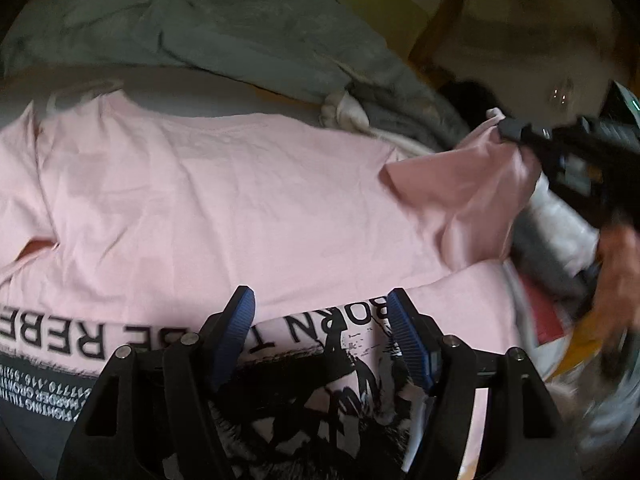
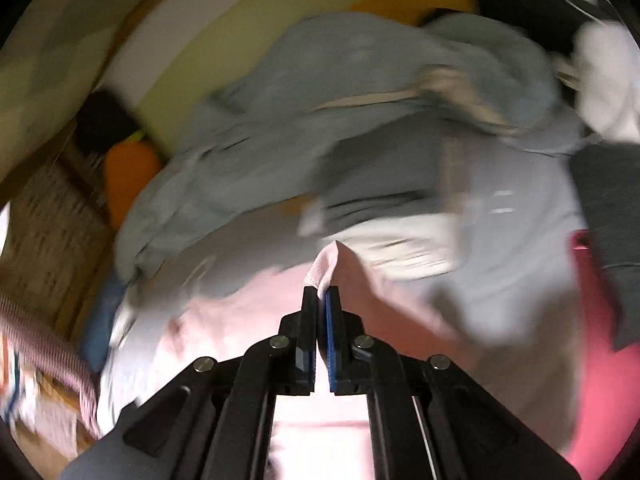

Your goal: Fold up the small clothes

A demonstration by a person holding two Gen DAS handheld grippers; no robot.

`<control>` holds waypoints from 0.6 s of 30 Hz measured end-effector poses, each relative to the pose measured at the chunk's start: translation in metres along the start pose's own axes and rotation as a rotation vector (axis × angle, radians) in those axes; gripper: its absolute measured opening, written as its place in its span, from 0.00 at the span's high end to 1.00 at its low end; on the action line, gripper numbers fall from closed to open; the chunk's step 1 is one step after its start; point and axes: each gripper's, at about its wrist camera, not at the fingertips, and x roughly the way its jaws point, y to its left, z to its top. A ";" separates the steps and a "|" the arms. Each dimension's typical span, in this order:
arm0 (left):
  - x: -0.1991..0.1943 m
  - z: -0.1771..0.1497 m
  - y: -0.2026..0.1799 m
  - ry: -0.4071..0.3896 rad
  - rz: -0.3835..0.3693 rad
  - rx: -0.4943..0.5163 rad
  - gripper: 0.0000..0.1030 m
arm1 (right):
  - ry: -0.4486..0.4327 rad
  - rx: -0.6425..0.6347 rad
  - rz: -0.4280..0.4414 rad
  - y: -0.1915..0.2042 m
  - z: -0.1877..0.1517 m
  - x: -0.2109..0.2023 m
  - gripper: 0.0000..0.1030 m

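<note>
Pink T-shirt (image 1: 224,200) spread flat across the bed, occupying most of the left wrist view, its black printed lettering and graphic at the near edge. The left gripper (image 1: 320,300) hovers over that print with its jaws standing apart; nothing lies between the blue pads (image 1: 404,332), and they do not press on the cloth.

The right gripper (image 1: 508,130) enters the left wrist view from the far right, held by a hand (image 1: 620,268) that is blurred. Its jaws are closed on the tip of the shirt's sleeve (image 1: 472,192), which is lifted off the bed and folded back toward the body of the shirt. In the right wrist view the same gripper (image 2: 321,294) shows its two fingers pressed together, a small peak of pink fabric (image 2: 328,264) pinched between them and rising just beyond the tips; the rest of the shirt falls away below and to the left.

A rumpled grey garment (image 1: 200,36) lies at the far side of the shirt, touching its far edge near the right end. A pale cloth (image 1: 344,112) sits bunched beside it, near the raised sleeve. The right wrist view is heavily blurred; the grey garment (image 2: 360,92) fills its far half, and a bright pink fabric (image 2: 592,360) lies at the near right
</note>
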 end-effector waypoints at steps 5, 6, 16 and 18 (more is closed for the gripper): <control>-0.030 -0.004 0.002 -0.073 0.185 0.058 0.36 | 0.057 -0.183 -0.057 0.054 -0.075 -0.003 0.46; -0.035 -0.004 0.002 -0.080 0.198 0.069 0.36 | 0.049 -0.186 -0.039 0.051 -0.087 -0.011 0.42; -0.019 0.025 -0.011 -0.004 -0.011 -0.009 0.36 | -0.115 -0.063 -0.161 -0.023 -0.066 -0.062 0.42; 0.003 0.036 -0.021 0.089 -0.025 0.029 0.36 | -0.102 -0.109 -0.207 -0.029 -0.052 -0.048 0.46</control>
